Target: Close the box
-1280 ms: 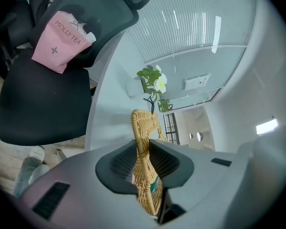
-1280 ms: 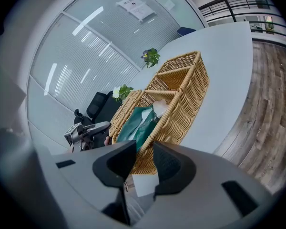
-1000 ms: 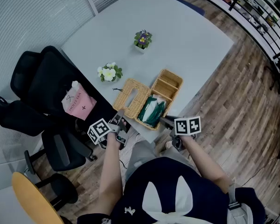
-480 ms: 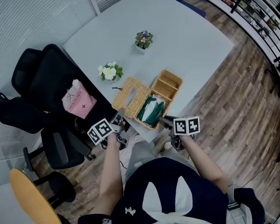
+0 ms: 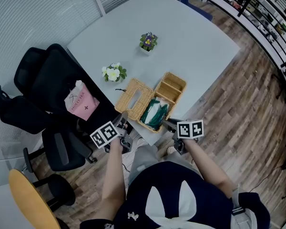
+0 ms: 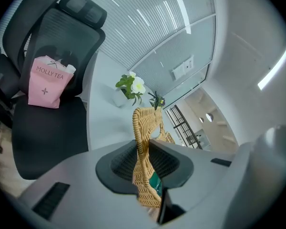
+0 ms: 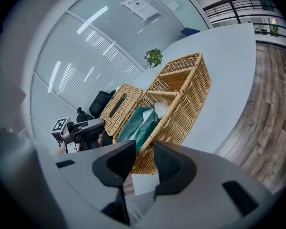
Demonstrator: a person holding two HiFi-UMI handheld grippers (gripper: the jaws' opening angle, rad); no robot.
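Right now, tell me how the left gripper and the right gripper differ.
The left gripper is clamped on the edge of the wicker lid; the right gripper has its jaws apart and grips nothing. The left gripper works from the side by the office chair; the right gripper sits at the near corner of the wicker box. Both point toward the box from the person's side.
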